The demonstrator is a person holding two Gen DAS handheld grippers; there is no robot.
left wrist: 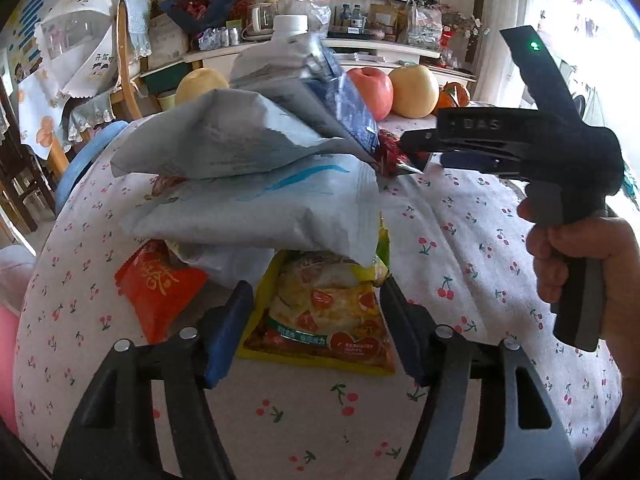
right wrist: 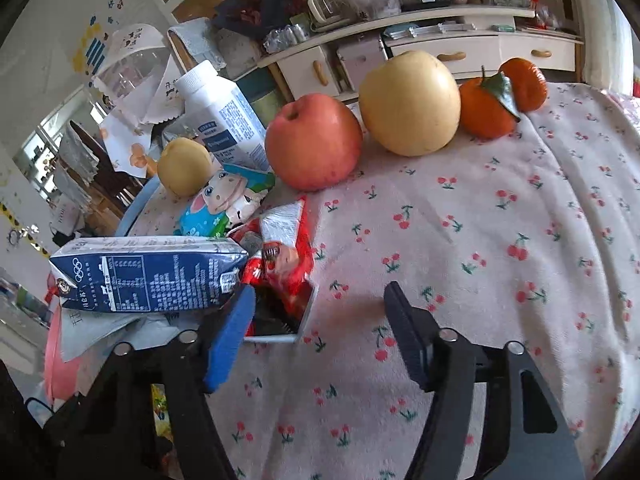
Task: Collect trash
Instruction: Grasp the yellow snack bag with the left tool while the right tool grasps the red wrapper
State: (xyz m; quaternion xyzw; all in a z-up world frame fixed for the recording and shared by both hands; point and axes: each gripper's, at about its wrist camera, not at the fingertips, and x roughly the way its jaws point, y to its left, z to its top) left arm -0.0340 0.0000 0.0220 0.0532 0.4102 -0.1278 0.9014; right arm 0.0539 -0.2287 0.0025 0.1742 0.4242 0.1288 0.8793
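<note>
Nearest in the left wrist view, the left gripper (left wrist: 316, 312) stands partly open with nothing pressed between its pads; the yellow plastic snack bag printed with tomato slices (left wrist: 320, 320) lies flat on the surface (left wrist: 460, 240) directly ahead and between the two fingers, its long axis running away from the camera, so a short push forward and a squeeze looks like all that is wanted. Left of it lies an orange-red foil snack bag (left wrist: 156, 292), and above both droops a crumpled pale blue-white paper bag (left wrist: 256, 200) that overhangs the yellow bag's far end. Beyond that is a flattened dark blue drink carton (left wrist: 344, 112), and at the heap's right edge the right gripper (left wrist: 412, 156), held in a person's hand (left wrist: 576, 256), reaches in at a red crinkled wrapper (left wrist: 390, 156). The right wrist view gives the other side: the right gripper (right wrist: 320, 312) is half open, and only its blue left pad (right wrist: 230, 340) is at the wrapper (right wrist: 288, 264); the right finger is well apart over bare cloth, so nothing is held yet. That view also shows what the left one hides: a cartoon-cow carton (right wrist: 224, 204), a white bottle (right wrist: 220, 112), and farther back a red apple (right wrist: 314, 142), a yellow pear (right wrist: 410, 102) and tangerines (right wrist: 486, 108), which I judge are not trash.
</note>
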